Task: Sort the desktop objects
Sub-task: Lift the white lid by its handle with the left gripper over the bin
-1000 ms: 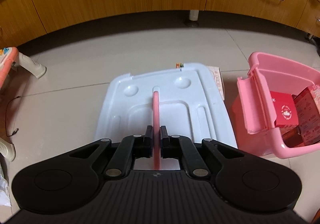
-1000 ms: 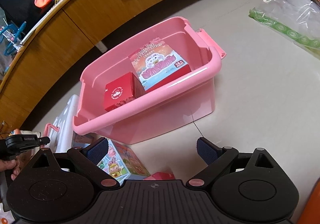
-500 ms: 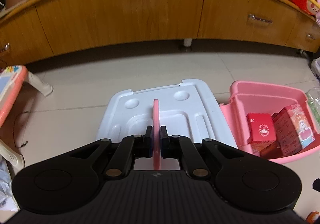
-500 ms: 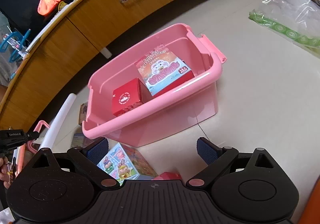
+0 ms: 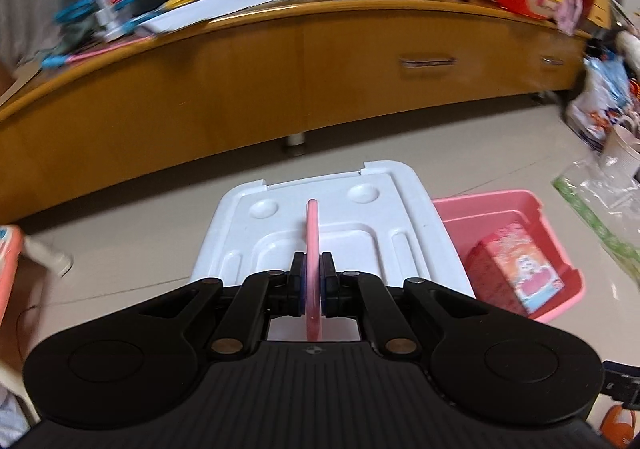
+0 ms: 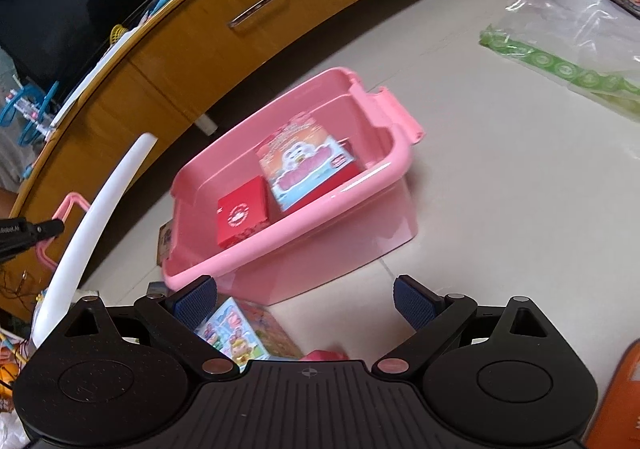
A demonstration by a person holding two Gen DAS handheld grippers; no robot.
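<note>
Your left gripper (image 5: 312, 281) is still clamped tight on the pink handle (image 5: 312, 233) of the white lid (image 5: 360, 209), which you've lifted since a second ago, with the pink bin (image 6: 320, 209) now lower right of the fingers. Your right gripper (image 6: 306, 299) hangs wide open and empty. Beyond it, the red box (image 6: 242, 215) and cartoon box (image 6: 306, 165) sit in the bin; the left view's blurry, so probably mid-swing.

The setting was a lived-in home room. A long curved wooden cabinet (image 5: 304, 65) with metal drawer handles (image 5: 428, 62) carried scattered papers, pens and toys. The floor was pale glossy tile (image 6: 500, 153). A pink plastic storage bin (image 6: 304, 185) held children's cartoon-printed boxes (image 6: 308, 165).
</note>
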